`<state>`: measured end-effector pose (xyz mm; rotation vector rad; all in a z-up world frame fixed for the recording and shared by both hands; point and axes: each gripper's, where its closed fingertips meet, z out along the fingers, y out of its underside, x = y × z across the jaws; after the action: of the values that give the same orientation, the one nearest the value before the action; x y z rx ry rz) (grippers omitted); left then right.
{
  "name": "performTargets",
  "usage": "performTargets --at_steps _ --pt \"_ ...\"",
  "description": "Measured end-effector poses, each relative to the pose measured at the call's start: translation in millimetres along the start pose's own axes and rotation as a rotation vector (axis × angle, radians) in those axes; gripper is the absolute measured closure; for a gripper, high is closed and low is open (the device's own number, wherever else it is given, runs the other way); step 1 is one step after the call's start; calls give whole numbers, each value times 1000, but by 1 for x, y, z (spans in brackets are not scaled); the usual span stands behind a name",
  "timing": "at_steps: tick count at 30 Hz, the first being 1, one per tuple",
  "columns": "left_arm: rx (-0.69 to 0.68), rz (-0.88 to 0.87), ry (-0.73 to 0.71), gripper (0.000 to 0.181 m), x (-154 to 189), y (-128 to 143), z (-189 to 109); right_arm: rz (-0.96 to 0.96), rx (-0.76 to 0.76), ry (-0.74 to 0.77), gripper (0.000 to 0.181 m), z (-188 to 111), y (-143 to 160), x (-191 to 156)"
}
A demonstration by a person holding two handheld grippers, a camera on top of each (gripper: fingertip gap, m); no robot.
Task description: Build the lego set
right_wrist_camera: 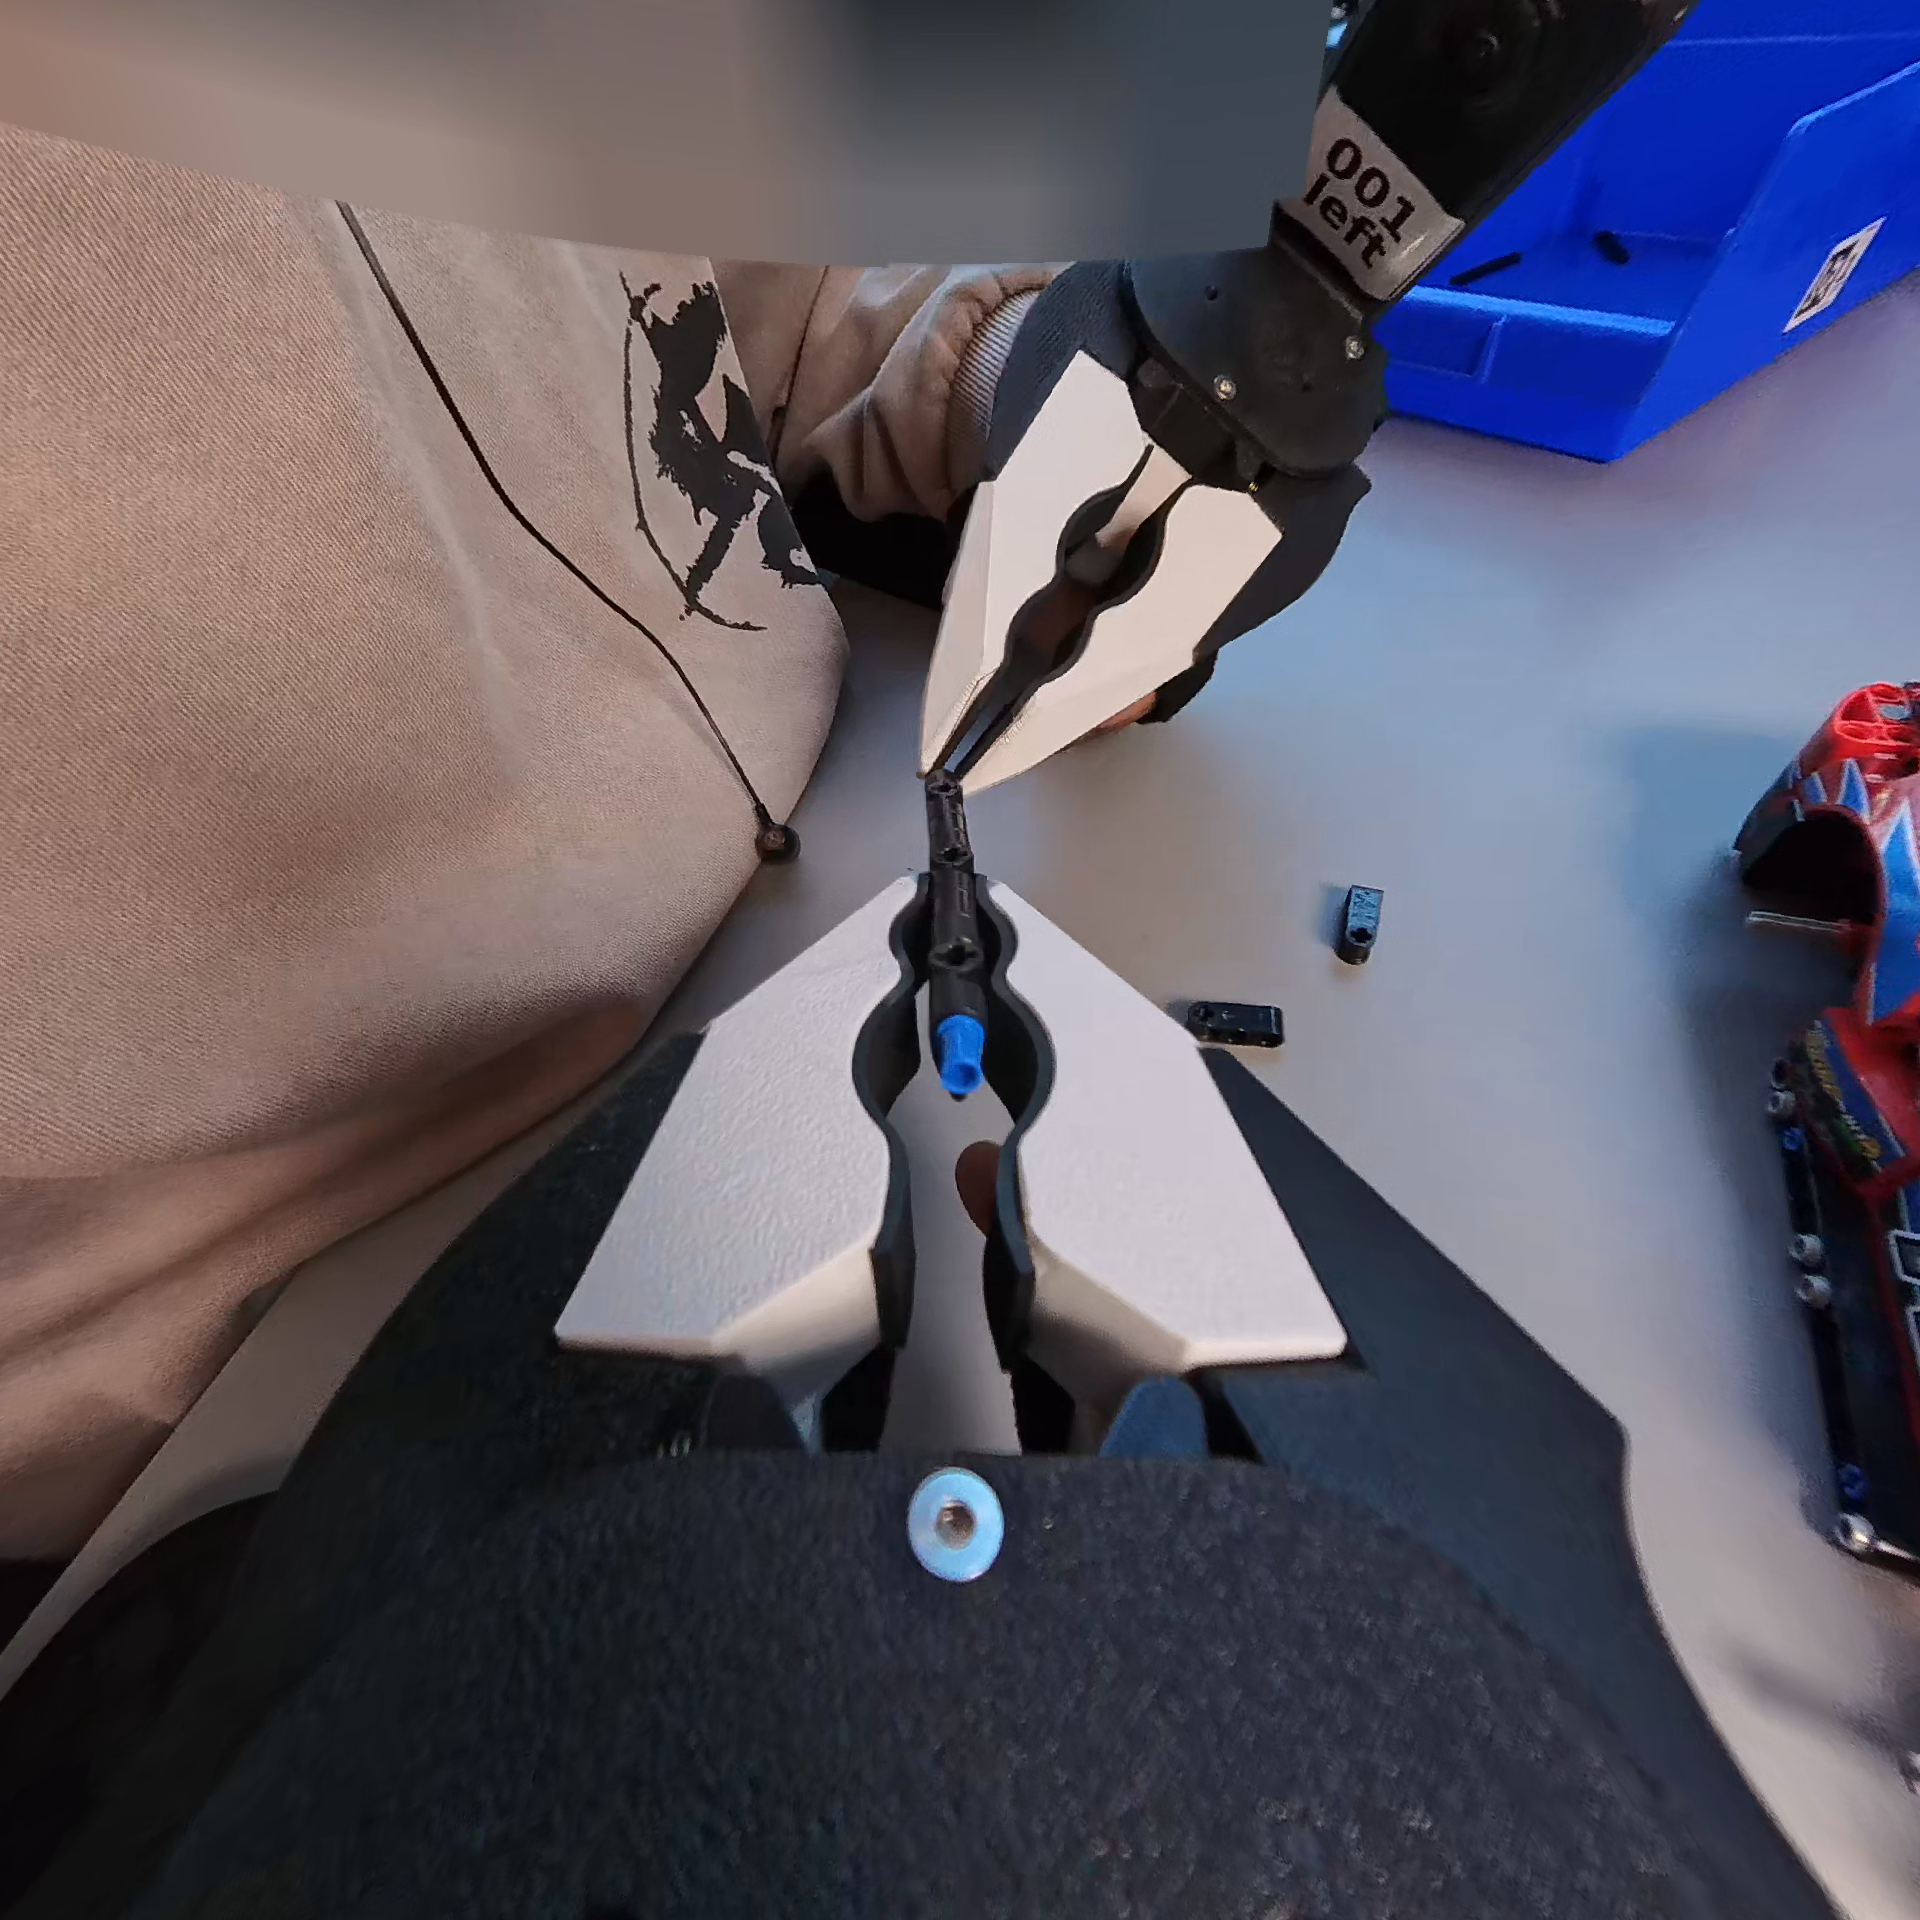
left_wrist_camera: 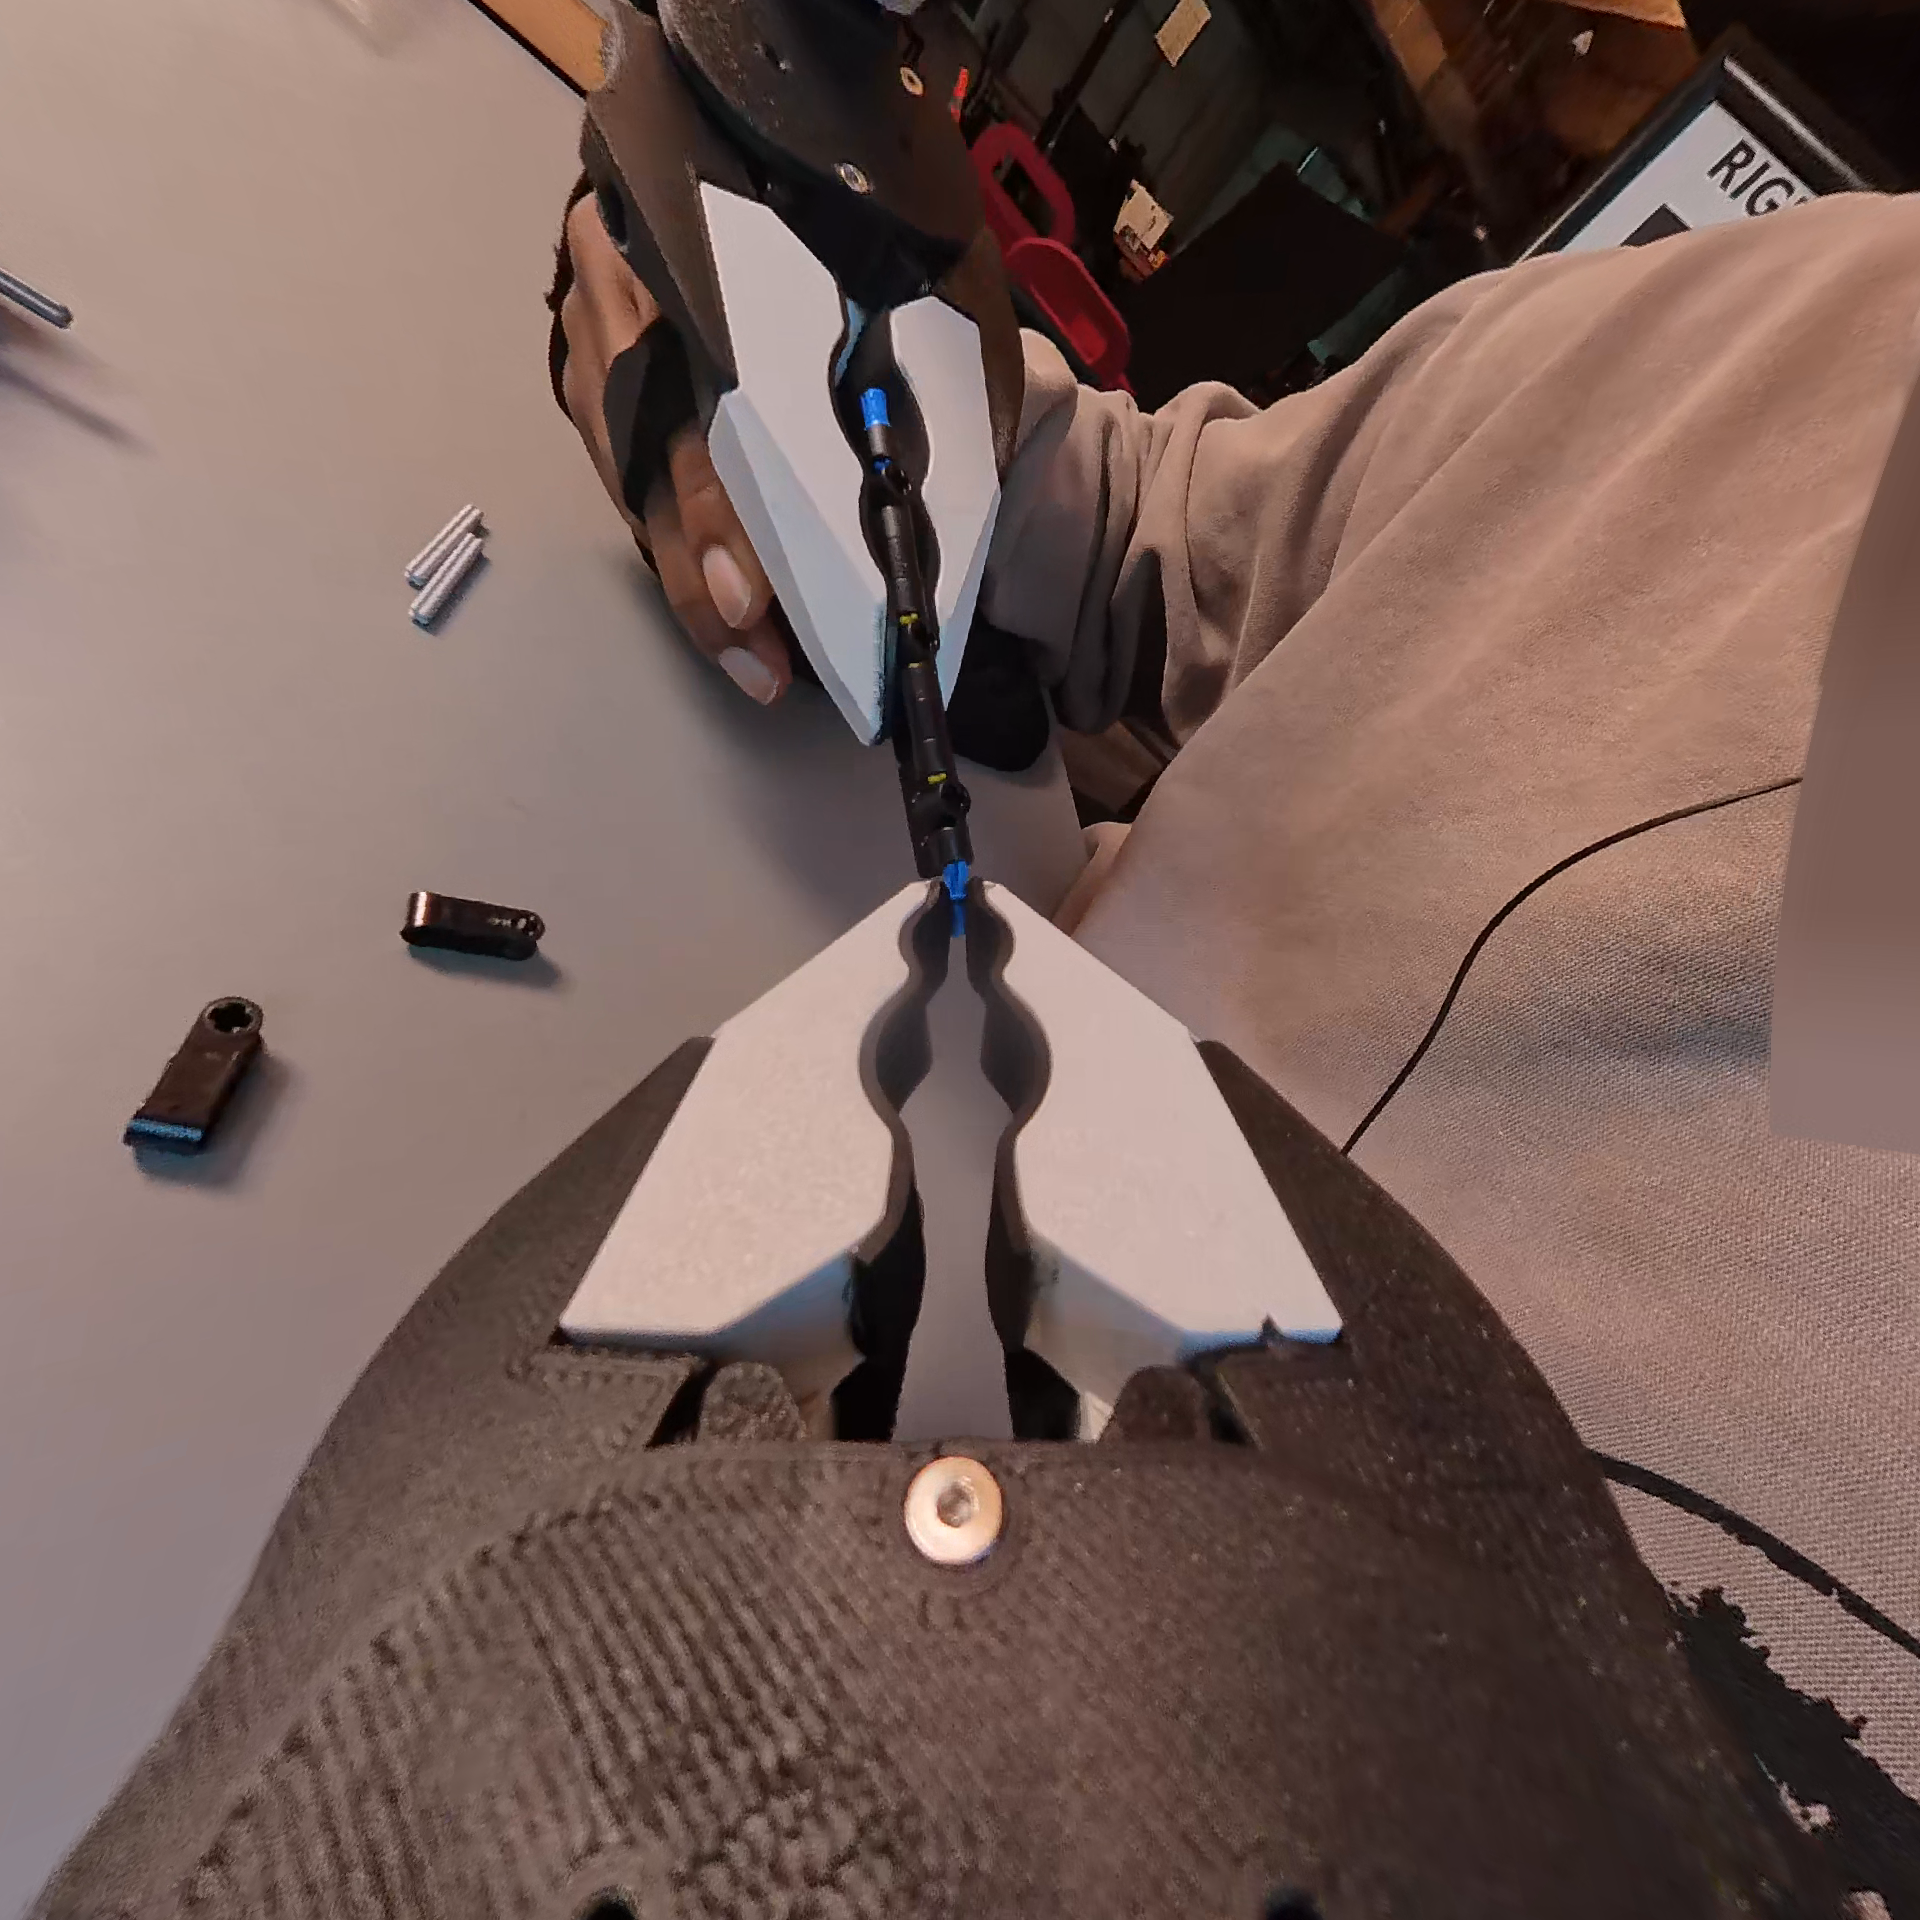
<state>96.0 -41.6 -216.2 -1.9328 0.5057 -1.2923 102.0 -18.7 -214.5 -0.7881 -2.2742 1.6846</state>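
A long black Lego beam (left_wrist_camera: 914, 665) with a blue pin at each end is held in the air between both grippers. My left gripper (left_wrist_camera: 954, 891) is shut at its tips on the blue pin (left_wrist_camera: 956, 902) at the near end. My right gripper (right_wrist_camera: 951, 883) is shut on the beam (right_wrist_camera: 951, 925) farther along, and the other blue pin (right_wrist_camera: 956, 1051) sticks out between its fingers. The left gripper also shows in the right wrist view (right_wrist_camera: 943, 774), and the right gripper in the left wrist view (left_wrist_camera: 914, 696).
Two black connector pieces (left_wrist_camera: 473, 923) (left_wrist_camera: 203, 1075) and grey axles (left_wrist_camera: 447, 561) lie on the grey table (left_wrist_camera: 260, 727). A red and blue Lego car (right_wrist_camera: 1860, 1091), a blue bin (right_wrist_camera: 1662, 312) and two small black pieces (right_wrist_camera: 1236, 1021) (right_wrist_camera: 1359, 920) lie to the right. A person's beige sweatshirt (right_wrist_camera: 312, 727) is close.
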Motion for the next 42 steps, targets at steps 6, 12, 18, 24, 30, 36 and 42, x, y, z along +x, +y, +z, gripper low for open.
performTargets --at_steps 6,12,18,24,30,36,42 --pt "-16 -32 -29 181 -9 5 1 -12 -53 36 178 2 8 5" --pt "-45 -44 -39 181 -12 12 5 0 -78 24 178 5 12 4" --pt "-46 -52 -49 181 -14 13 6 -7 -81 28 178 5 13 3" --pt "114 -26 -51 180 -15 -16 -8 36 59 92 178 -9 -5 17" --pt "281 150 -159 163 -10 -46 -25 102 298 153 178 -31 -36 32" --pt "337 347 -318 172 -5 -63 -34 118 357 155 178 -28 -46 32" --pt "334 409 -370 178 -1 -66 -32 128 378 143 178 -28 -49 29"
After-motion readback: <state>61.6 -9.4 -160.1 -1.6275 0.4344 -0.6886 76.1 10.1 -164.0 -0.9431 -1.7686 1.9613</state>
